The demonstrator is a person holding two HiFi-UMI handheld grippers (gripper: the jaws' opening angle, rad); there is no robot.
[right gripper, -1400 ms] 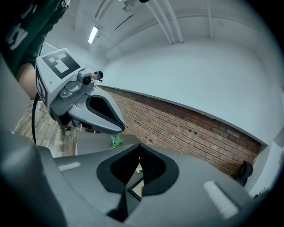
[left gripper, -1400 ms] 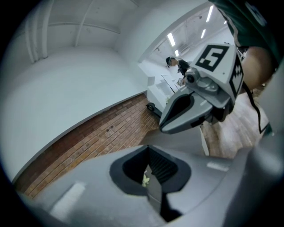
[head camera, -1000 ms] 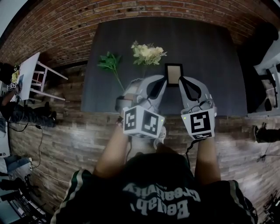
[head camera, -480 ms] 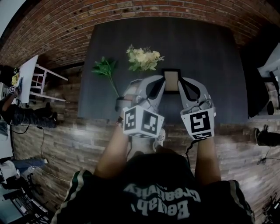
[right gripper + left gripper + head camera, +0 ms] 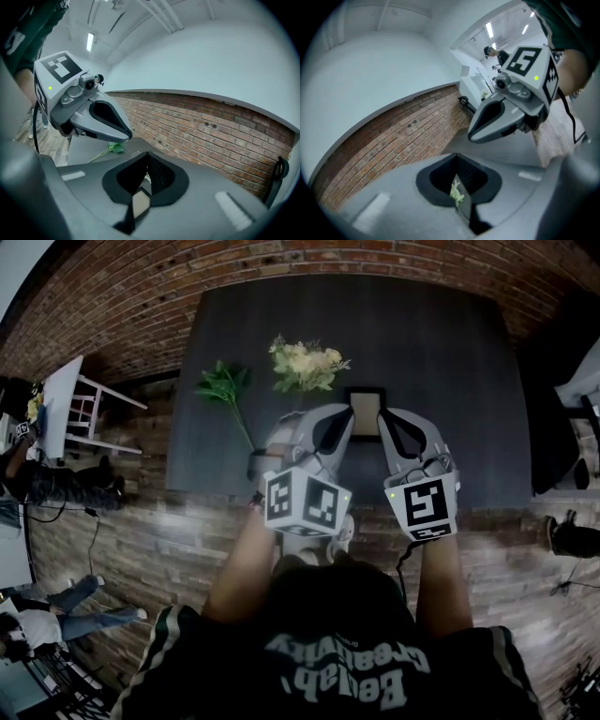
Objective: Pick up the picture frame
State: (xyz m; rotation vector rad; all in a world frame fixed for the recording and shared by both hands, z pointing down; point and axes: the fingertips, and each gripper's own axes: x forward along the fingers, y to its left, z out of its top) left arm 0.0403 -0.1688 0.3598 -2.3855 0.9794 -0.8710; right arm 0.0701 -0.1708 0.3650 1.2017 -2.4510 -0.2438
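Approach looks like the step in hand. The left hand-held gripper (image 5: 343, 418) and the right hand-held gripper (image 5: 385, 420) are held side by side over the near part of the dark worktop (image 5: 450, 362), both angled a little downward and forward. Each is clenched with nothing between its jaws. The picture frame (image 5: 366, 399) sits on the worktop just ahead of the two tips and between them, so that they flank its lower part and hide some of it. Whether it lies flat or is propped up I cannot tell. In the right gripper view the frame's tan panel shows straight through the notch of the shut jaws, which suggests this tool is lined up on the frame. The left gripper view shows only a scrap of pale bloom through its notch, so that one seems aimed past the frame toward the cream bouquet (image 5: 305, 365), which lies ahead of the left tip and slightly to its left. A green leafy sprig (image 5: 225, 385) lies farther to the left, well clear of both tools. The paired, level hold probably keeps either side ready to grasp. The frame is not yet gripped, and the jaws would need to part before closing on an edge. The bouquet lies close to the frame's left side, so a wide opening there risks catching the flowers.
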